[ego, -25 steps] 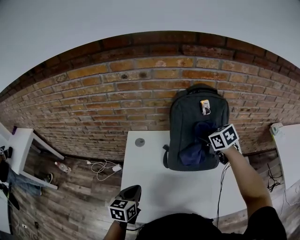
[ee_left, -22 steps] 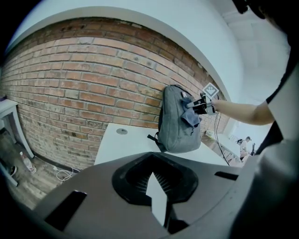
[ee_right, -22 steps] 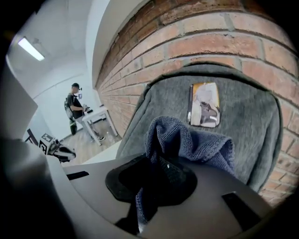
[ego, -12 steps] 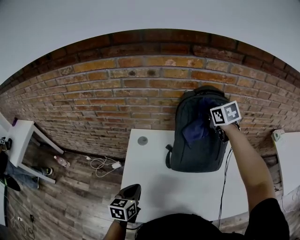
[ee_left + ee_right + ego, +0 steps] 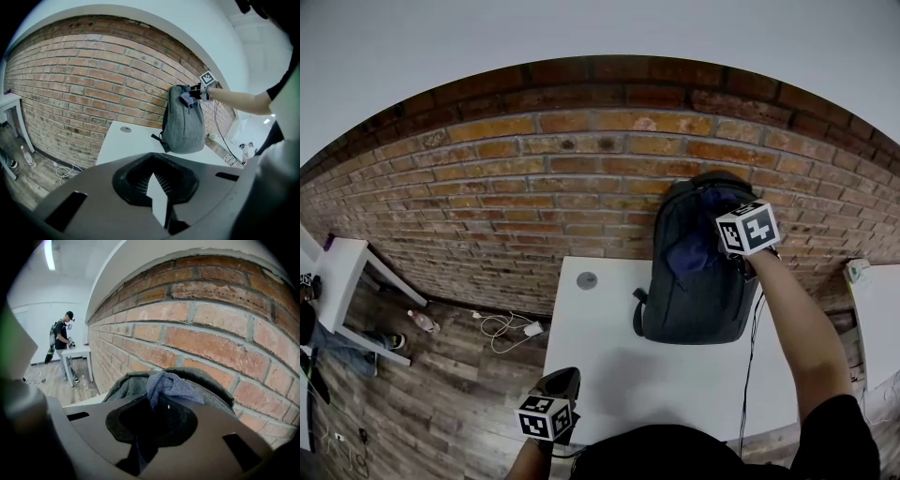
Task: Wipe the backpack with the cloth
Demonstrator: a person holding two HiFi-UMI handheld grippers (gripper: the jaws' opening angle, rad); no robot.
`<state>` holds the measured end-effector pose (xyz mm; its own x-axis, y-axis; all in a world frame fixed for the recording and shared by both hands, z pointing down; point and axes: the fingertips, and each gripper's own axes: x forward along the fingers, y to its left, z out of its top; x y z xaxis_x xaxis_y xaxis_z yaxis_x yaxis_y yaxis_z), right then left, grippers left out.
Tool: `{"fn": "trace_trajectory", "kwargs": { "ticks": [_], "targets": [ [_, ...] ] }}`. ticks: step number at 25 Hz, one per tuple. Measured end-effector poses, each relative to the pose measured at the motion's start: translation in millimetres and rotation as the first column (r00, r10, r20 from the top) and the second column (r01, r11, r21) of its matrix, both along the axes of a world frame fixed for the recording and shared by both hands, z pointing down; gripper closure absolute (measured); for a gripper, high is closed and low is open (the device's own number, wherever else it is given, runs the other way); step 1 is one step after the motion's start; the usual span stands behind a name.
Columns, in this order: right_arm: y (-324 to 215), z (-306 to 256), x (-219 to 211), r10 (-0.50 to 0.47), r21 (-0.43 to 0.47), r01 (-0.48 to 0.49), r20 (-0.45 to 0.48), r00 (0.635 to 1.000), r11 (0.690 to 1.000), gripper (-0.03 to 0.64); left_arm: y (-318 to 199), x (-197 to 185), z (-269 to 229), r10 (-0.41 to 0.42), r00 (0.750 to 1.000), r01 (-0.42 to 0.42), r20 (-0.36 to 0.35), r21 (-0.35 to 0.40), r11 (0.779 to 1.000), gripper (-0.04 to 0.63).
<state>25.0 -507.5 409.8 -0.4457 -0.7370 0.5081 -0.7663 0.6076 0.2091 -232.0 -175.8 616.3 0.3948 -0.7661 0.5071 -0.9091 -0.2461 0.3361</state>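
Note:
A dark grey backpack (image 5: 698, 291) stands upright on the white table (image 5: 609, 352), leaning against the brick wall. My right gripper (image 5: 729, 251) is shut on a blue cloth (image 5: 689, 251) and presses it against the upper front of the backpack, just below the top. In the right gripper view the cloth (image 5: 171, 385) bunches out of the jaws onto the backpack's top (image 5: 123, 387). My left gripper (image 5: 565, 377) hangs low at the table's near left corner, shut and empty, far from the backpack (image 5: 185, 124).
A small round grey disc (image 5: 587, 279) lies on the table left of the backpack. A black cable (image 5: 746, 375) runs over the table's right side. The floor on the left holds a white cable (image 5: 502, 328), a bottle (image 5: 422, 321) and a small white table (image 5: 342, 281). A person (image 5: 60, 341) stands far off.
My right gripper has carried the cloth up the backpack's front, from the lower pocket area to near the top. The left gripper has stayed put.

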Motion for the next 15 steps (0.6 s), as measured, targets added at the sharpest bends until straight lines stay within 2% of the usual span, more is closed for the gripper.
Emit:
{"fn": "trace_trajectory", "kwargs": {
  "ticks": [7,15],
  "targets": [
    [5,5,-13,-0.034,-0.007,0.034,-0.02,0.999,0.999,0.577,3,-3,-1,-0.003,1.0,0.003,0.001,0.003,1.0,0.598],
    [24,46,-19,-0.065,-0.191,0.05,-0.075,0.995,0.98,0.577,4,-1,-2,0.0,1.0,0.0,0.003,0.01,1.0,0.598]
  ]
}}
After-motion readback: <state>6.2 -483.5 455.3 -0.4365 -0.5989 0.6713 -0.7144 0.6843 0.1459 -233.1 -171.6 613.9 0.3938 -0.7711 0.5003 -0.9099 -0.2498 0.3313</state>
